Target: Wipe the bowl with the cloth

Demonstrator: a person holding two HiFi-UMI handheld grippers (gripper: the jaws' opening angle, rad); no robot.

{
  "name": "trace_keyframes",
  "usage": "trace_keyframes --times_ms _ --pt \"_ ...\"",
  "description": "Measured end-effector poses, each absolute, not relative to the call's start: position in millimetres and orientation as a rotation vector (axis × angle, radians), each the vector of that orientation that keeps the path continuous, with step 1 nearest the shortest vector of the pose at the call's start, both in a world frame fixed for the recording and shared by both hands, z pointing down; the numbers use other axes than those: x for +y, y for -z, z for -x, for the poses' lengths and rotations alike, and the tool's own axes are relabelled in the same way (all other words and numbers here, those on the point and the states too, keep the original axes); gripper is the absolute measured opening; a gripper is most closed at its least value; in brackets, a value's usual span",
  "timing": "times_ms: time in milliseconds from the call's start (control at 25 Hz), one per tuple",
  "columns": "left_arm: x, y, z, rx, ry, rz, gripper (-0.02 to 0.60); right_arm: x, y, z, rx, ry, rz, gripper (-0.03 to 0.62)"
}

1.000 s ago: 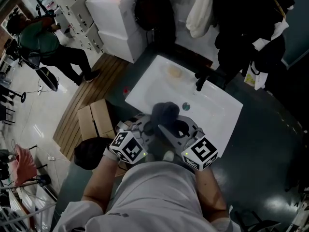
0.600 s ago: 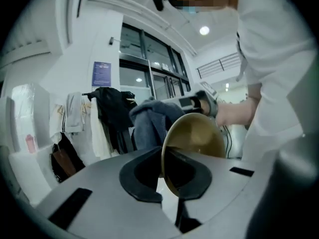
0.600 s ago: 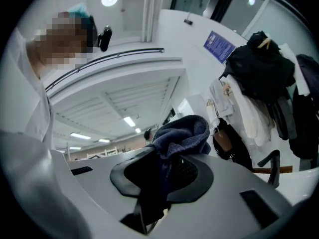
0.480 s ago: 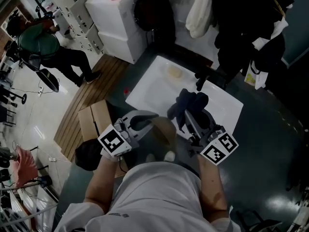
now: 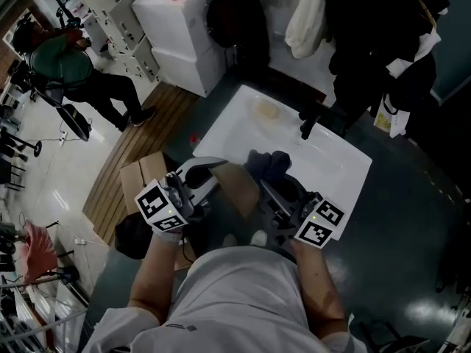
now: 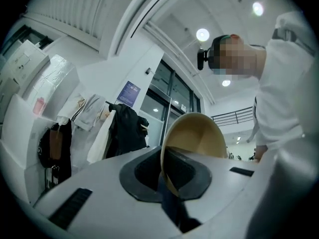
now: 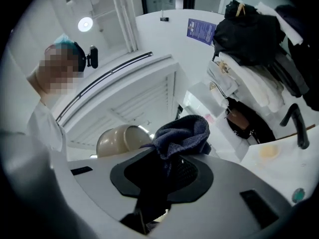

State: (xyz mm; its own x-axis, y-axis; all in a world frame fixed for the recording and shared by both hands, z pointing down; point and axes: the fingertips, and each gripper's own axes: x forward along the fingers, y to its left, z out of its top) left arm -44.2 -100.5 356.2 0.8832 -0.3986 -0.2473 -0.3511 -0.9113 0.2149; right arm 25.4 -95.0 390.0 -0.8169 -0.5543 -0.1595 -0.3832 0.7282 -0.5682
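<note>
In the head view my left gripper (image 5: 208,173) is shut on the rim of a tan bowl (image 5: 239,187), held on edge over the near edge of the white sink (image 5: 335,169). In the left gripper view the bowl (image 6: 197,138) stands upright in the left gripper (image 6: 164,179), hollow side away from the camera. My right gripper (image 5: 271,185) is shut on a dark grey cloth (image 5: 268,163), which bunches above the jaws just right of the bowl. The right gripper view has the cloth (image 7: 182,136) in the right gripper (image 7: 164,176) and the bowl (image 7: 122,140) to its left.
A black faucet (image 5: 306,123) stands at the sink's far side, and a yellowish lump (image 5: 265,109) lies in the basin. A cardboard box (image 5: 146,181) sits on the floor at left, by a wooden mat (image 5: 140,127). Dark clothes (image 5: 368,20) hang behind. A person (image 5: 62,61) stands far left.
A second ago the cloth and bowl were pressed together between both grippers. They then parted; the left gripper has carried the bowl leftward, and the right has drawn back toward me with the cloth.
</note>
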Motion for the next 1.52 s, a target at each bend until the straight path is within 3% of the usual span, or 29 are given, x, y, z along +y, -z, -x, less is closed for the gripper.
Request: trace_keyframes --times_ms 1520 --pt "-93.2 -386.1 24.8 -0.479 0.318 -2.865 0.017 -104.8 -361.9 -22.6 2.297 0.983 0.459 0.087"
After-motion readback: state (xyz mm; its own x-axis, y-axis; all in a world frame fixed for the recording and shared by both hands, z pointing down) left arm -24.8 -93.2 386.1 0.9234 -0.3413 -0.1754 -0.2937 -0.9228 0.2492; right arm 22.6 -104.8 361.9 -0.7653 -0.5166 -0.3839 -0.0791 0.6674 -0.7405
